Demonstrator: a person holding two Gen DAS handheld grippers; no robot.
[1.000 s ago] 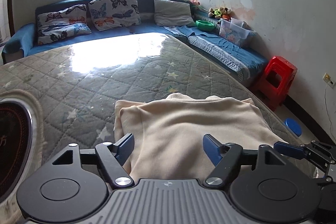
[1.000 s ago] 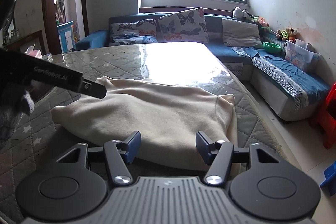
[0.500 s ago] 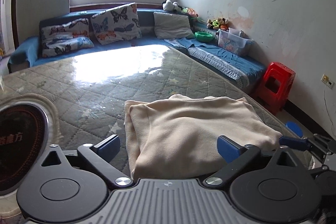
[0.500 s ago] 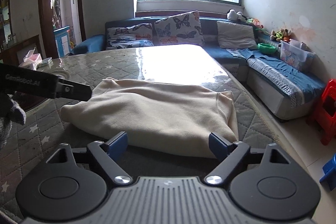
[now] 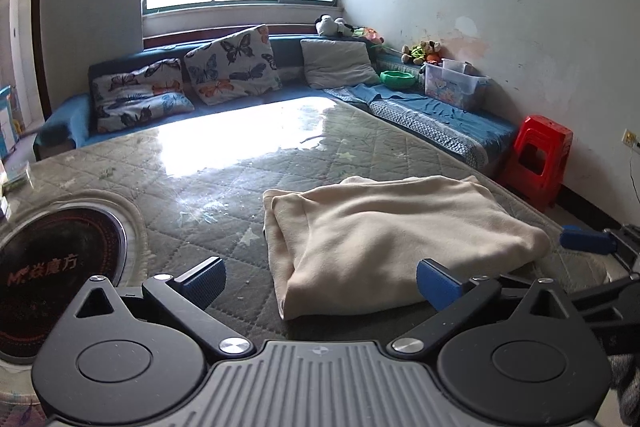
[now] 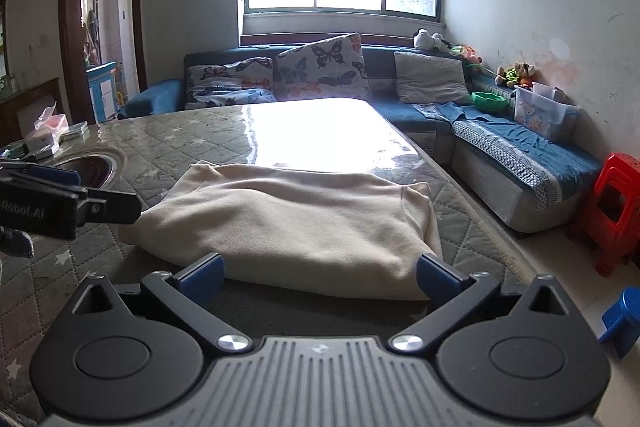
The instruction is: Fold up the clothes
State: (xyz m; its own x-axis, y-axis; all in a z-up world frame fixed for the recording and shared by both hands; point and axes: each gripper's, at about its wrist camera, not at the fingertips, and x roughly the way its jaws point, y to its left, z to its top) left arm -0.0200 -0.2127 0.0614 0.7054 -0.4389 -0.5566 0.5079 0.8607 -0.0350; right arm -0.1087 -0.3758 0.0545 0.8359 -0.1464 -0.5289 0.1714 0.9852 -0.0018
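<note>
Bare quilted table (image 5: pixel 248 187) beyond the folded cream garment (image 5: pixel 392 235); round inset burner (image 5: pixel 56 267) at left.

Folded garment (image 6: pixel 288 223) on table (image 6: pixel 192 139), sofa (image 6: pixel 500 131) behind.

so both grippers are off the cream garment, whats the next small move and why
Probably bring the left gripper forward onto the near edge of the cream garment. The garment lies folded on the quilted table, free of both; the right gripper is opening with nothing between its fingers.
</note>
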